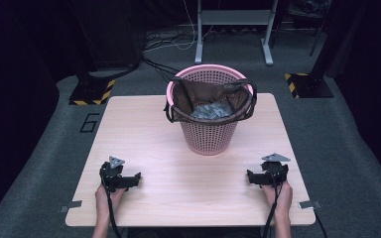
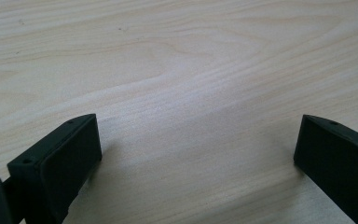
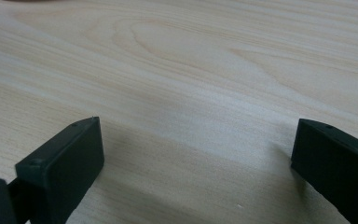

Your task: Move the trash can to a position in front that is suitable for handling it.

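A pink mesh basket [image 1: 208, 134] stands at the far middle of the wooden table [image 1: 188, 188]. A dark brown bag [image 1: 181, 96] lines it and hangs over its rim, with crumpled grey material [image 1: 211, 110] inside. My left gripper [image 1: 138, 179] rests on the table at the near left, held by a hand, pointing toward the middle. My right gripper [image 1: 248, 177] rests at the near right, also pointing inward. In the left gripper view my left gripper [image 2: 198, 149] is open, its jaws wide apart over bare wood. My right gripper [image 3: 196, 149] is open the same way in the right gripper view.
Bare wood lies between the two grippers and in front of the basket. Small metal clips [image 1: 70, 206] [image 1: 310, 204] sit at the near corners of the table. Beyond the table is grey carpet, a desk frame [image 1: 233, 29] and stands with yellow-black striped bases [image 1: 92, 91].
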A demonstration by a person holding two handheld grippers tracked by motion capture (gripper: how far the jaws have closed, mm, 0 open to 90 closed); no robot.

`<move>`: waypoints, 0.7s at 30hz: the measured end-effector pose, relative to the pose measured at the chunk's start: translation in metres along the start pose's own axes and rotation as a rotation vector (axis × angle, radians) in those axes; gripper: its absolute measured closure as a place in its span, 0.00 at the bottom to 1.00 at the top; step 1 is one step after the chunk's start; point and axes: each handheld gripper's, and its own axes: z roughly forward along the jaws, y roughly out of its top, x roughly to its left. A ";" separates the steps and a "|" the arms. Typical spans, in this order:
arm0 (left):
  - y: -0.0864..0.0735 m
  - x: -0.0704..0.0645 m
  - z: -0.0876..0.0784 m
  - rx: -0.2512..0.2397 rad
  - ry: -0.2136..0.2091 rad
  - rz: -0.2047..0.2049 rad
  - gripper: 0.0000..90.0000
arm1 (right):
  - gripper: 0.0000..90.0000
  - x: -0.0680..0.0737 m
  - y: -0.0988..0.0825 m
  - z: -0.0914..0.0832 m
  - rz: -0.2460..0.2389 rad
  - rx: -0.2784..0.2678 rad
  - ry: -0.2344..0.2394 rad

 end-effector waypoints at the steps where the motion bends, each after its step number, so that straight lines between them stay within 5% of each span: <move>1: 0.000 0.000 0.000 0.000 0.000 -0.001 0.00 | 0.02 0.000 0.000 0.000 -0.001 -0.001 0.002; 21: 0.000 0.000 0.000 0.000 -0.001 0.000 0.01 | 0.04 -0.001 0.002 0.000 -0.013 0.008 0.010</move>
